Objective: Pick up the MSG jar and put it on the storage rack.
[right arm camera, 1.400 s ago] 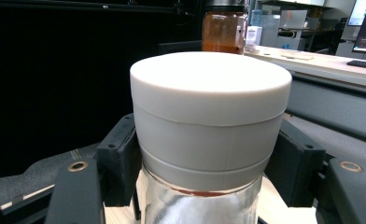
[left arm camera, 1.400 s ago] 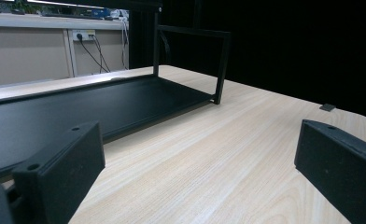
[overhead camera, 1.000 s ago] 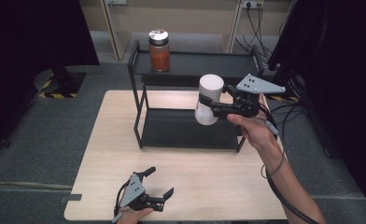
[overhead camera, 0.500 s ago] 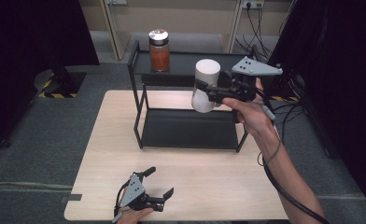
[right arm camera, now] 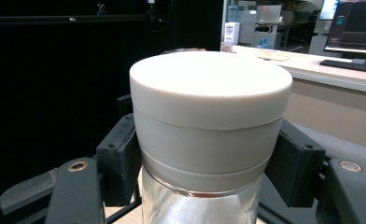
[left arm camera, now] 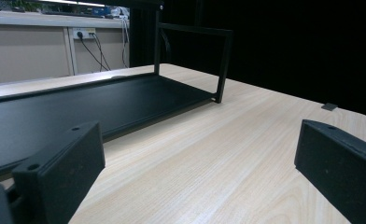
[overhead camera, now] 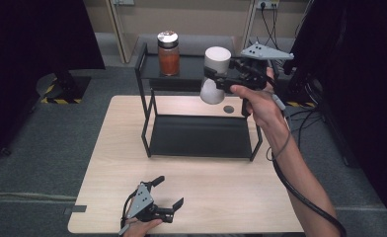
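**A:** What am I looking at on your side?

**B:** I'm holding the right claw (overhead camera: pixel 216 79) up beside the top shelf of the black rack (overhead camera: pixel 147 118), and it's gripping a white-lidded jar (overhead camera: pixel 215 74). In the right gripper view the black pads (right arm camera: pixel 120 158) are pressing on both sides of the jar (right arm camera: pixel 209 135), just under its wide white lid, so that claw is clenched on it. Below the lid I'm seeing a shiny, silvery body.

**A:** Is the jar resting on anything?

**B:** No, it's hanging in the air, tilted a little, with its lid toward the rack's top shelf and its base over the far edge of the surface (overhead camera: pixel 112 163). It's touching neither the shelf nor the surface from what the high view is giving me.

**A:** Anything else on that shelf?

**B:** A second jar with orange-red contents (overhead camera: pixel 168 53) is standing upright on the left part of the top shelf, well apart from the one I'm carrying. The lower shelf is lying flat on the surface.

**A:** And the left side?

**B:** I'm keeping the left claw (overhead camera: pixel 166 193) low at the near edge of the surface, well away from the rack. Its jaws are spread wide with nothing between them; in the left gripper view I'm looking past the two black pads (left arm camera: pixel 59 172) at bare wood grain and the rack's lower shelf (left arm camera: pixel 92 100) beyond. That claw is released.
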A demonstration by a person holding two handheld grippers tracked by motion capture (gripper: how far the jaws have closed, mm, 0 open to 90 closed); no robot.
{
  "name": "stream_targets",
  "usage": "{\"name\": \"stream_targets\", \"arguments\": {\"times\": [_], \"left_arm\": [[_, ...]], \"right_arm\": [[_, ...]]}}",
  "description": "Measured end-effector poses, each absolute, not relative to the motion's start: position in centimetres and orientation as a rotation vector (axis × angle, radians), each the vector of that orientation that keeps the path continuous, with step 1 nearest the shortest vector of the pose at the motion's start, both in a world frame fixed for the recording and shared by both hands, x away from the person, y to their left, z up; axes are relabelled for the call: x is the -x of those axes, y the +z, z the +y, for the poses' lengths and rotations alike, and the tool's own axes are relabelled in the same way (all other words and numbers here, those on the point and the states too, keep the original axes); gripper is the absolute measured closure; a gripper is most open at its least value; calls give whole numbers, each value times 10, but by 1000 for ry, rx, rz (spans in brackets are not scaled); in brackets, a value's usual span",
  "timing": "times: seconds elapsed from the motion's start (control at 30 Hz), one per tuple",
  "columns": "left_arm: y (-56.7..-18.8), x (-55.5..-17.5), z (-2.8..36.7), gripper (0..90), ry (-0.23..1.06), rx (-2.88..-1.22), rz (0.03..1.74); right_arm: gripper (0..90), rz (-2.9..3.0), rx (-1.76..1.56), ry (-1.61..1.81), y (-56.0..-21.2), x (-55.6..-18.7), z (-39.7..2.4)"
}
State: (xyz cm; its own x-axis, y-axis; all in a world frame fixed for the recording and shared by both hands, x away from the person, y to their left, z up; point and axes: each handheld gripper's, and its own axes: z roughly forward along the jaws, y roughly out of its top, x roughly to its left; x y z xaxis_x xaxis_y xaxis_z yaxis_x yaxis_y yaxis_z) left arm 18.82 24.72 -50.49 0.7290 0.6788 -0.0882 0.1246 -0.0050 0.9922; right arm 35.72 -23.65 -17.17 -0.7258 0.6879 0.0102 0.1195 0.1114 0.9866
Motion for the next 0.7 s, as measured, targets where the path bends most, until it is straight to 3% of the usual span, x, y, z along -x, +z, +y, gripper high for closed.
{"name": "stream_targets", "arguments": {"times": [0.7], "left_arm": [[-505,-188,246,10,487,-1548,676]], "right_arm": [[350,1885,-883,1574,-147,-382,-216]]}}
